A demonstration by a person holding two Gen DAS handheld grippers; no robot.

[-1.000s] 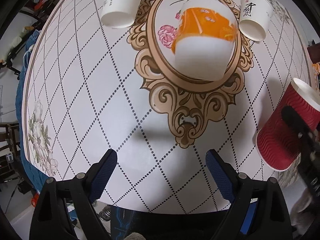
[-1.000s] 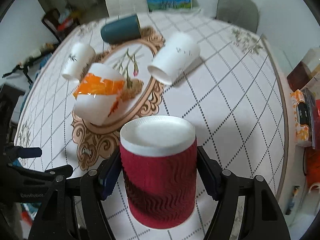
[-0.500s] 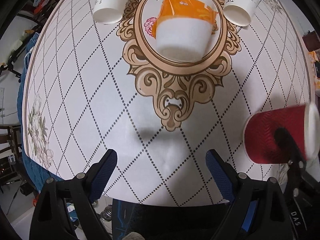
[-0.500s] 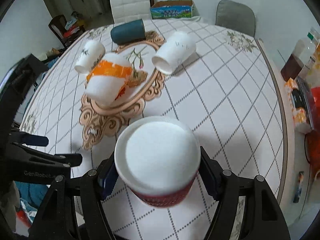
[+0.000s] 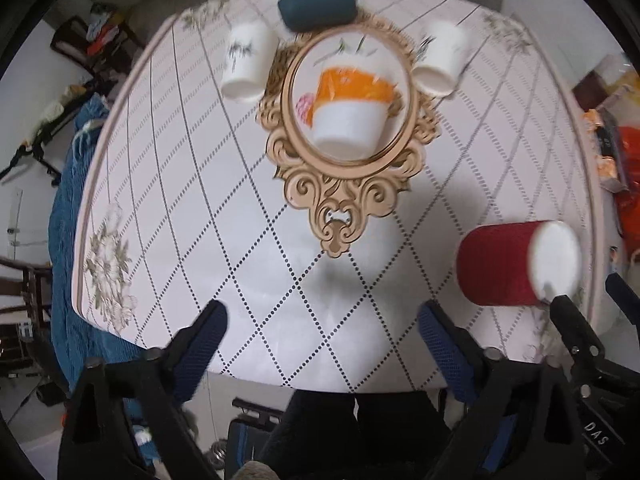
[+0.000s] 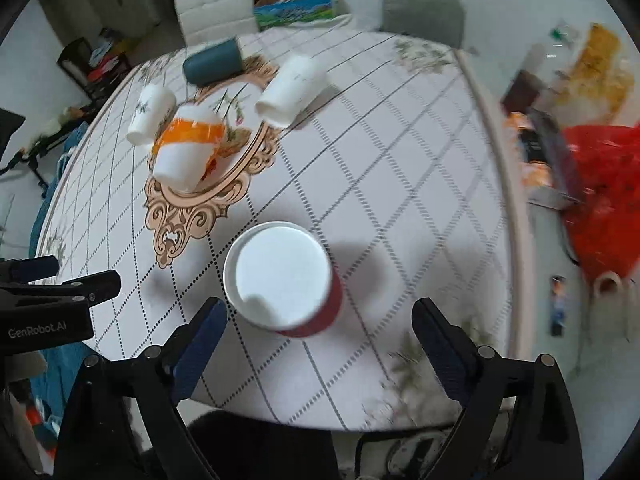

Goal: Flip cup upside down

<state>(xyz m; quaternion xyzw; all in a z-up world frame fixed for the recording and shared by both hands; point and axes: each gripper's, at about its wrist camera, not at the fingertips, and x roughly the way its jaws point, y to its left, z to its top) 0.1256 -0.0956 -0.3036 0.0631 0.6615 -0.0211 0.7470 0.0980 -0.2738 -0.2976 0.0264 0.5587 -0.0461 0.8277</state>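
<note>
A red ribbed paper cup (image 6: 288, 280) stands upside down on the table near its front edge, white base up. It also shows at the right of the left wrist view (image 5: 512, 268). My right gripper (image 6: 320, 332) is open, pulled back above the cup, its fingers apart from it. My left gripper (image 5: 320, 332) is open and empty above the table's front edge, left of the red cup.
An orange-and-white cup (image 5: 352, 112) stands upside down on the ornate medallion. Two white paper cups (image 5: 244, 64) (image 5: 440, 58) and a dark teal cup (image 5: 316, 6) stand behind it. Clutter and a red bag (image 6: 600, 184) lie beyond the table's right edge.
The right gripper opened and let go of the red cup, which now stands upside down on the table. Both grippers drew back from the table.
</note>
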